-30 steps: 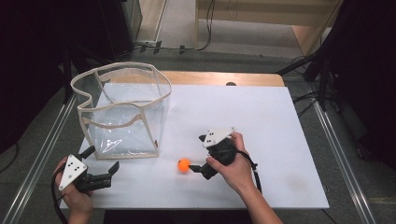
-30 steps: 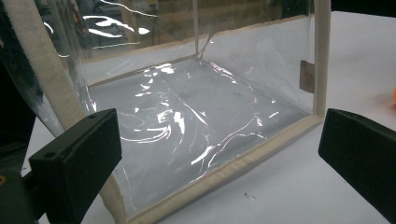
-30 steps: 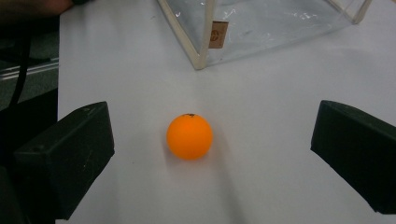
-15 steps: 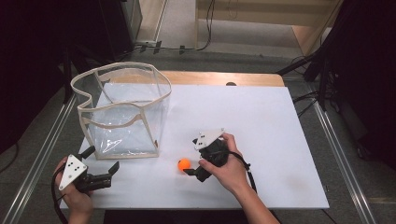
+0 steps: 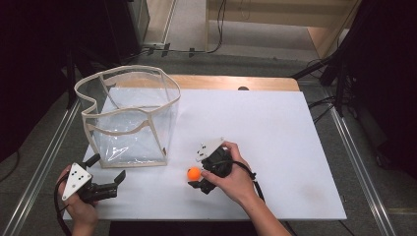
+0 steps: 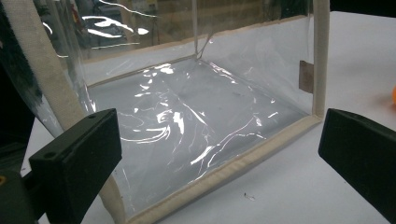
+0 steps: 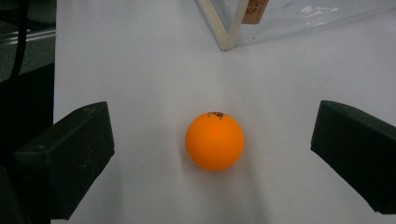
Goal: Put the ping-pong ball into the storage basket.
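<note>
An orange ball (image 7: 215,141) is framed between the wide-open jaws of the right gripper (image 5: 196,183) on the white worktop (image 5: 275,142), beside a clear bag (image 5: 130,118). The left gripper (image 5: 115,181) is held open. The ball could be nudged away by an off-centre closing.

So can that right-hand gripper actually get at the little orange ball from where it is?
Probably yes: the right gripper is open, the orange ball lies between its jaws on bare table, nothing between them.
</note>
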